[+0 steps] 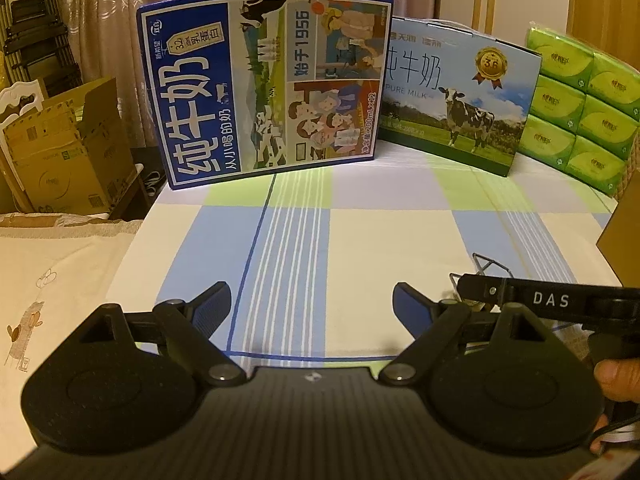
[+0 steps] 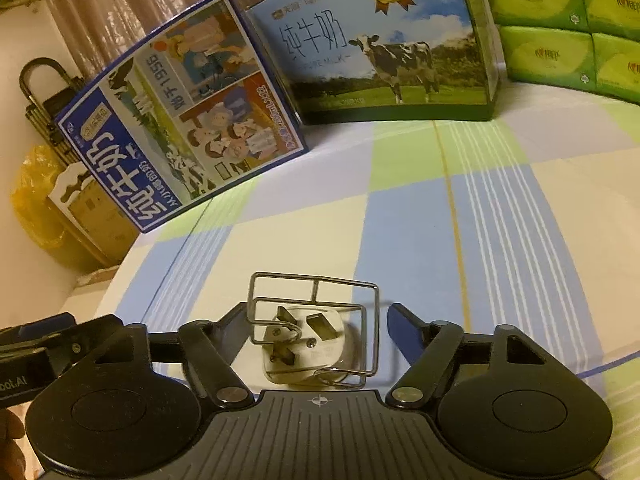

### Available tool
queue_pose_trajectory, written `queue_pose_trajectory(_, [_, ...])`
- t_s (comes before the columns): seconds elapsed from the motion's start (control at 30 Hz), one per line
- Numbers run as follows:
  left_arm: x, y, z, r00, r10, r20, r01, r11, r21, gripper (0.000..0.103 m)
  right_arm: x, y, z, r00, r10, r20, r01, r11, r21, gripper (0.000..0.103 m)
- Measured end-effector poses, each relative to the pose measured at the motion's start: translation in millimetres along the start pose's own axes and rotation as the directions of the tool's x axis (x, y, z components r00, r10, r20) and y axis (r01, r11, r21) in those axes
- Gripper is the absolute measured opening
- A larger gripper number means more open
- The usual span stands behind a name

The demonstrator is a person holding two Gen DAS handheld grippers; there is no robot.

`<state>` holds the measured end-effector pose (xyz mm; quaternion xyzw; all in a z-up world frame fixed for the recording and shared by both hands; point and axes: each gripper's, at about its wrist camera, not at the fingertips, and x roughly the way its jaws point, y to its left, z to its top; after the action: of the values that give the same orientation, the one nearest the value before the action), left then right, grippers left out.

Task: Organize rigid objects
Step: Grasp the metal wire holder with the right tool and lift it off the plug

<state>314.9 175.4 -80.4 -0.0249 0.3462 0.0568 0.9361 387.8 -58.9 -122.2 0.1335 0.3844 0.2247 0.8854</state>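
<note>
A white three-pin plug (image 2: 308,350) lies on the checked bed sheet (image 2: 440,220), with a bent wire rack (image 2: 316,320) standing over it. My right gripper (image 2: 320,322) is open, its fingers on either side of the plug and rack; I cannot tell if they touch. In the left wrist view my left gripper (image 1: 312,300) is open and empty over the sheet (image 1: 360,232). The right gripper's black body (image 1: 552,300) shows at its right, and part of the wire rack (image 1: 486,266) peeks out beyond it.
A dark blue milk carton (image 1: 264,84) and a light blue cow-print milk carton (image 1: 460,104) stand at the far edge of the bed. Green tissue packs (image 1: 580,108) are stacked at the far right. Cardboard boxes (image 1: 68,148) sit beside the bed on the left.
</note>
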Motion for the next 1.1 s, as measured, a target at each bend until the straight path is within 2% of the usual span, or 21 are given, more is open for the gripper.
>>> queue_pose_trajectory(0.27, [1, -2, 0, 1.000, -0.014, -0.007, 0.014, 1.000, -0.001, 0.085, -16, 8, 8, 0.999, 0.016, 0.048, -0.015, 1.000, -0.022, 0.064])
queue_pose_trajectory(0.37, [2, -9, 1, 0.999, -0.050, 0.005, 0.050, 0.999, 0.011, 0.085, -28, 9, 16, 0.996, 0.017, 0.085, -0.014, 1.000, -0.027, 0.064])
queue_pose_trajectory(0.47, [4, -22, 2, 0.995, -0.099, 0.021, 0.098, 0.994, 0.054, 0.085, -41, 8, 21, 0.994, -0.024, 0.108, 0.030, 0.998, -0.053, 0.064])
queue_pose_trajectory(0.6, [12, -51, 2, 0.988, -0.153, 0.012, 0.151, 0.981, 0.123, 0.085, -55, -5, 18, 0.986, -0.129, 0.108, 0.141, 0.984, -0.112, 0.064])
queue_pose_trajectory(0.8, [24, -84, -1, 0.976, -0.219, -0.017, 0.219, 0.963, 0.155, 0.085, -60, -31, -2, 0.961, -0.263, 0.089, 0.277, 0.928, -0.249, 0.064])
queue_pose_trajectory(0.9, [29, -95, -3, 0.976, -0.215, -0.031, 0.217, 0.960, 0.177, 0.085, -55, -45, -11, 0.958, -0.279, 0.062, 0.285, 0.919, -0.272, 0.064])
queue_pose_trajectory(1.03, [35, -103, -9, 0.978, -0.203, -0.040, 0.207, 0.959, 0.193, 0.085, -52, -59, -22, 0.965, -0.262, 0.023, 0.259, 0.934, -0.248, 0.065])
queue_pose_trajectory(1.1, [38, -104, -11, 0.981, -0.189, -0.042, 0.194, 0.962, 0.193, 0.085, -55, -60, -24, 0.968, -0.251, 0.031, 0.250, 0.937, -0.243, 0.067])
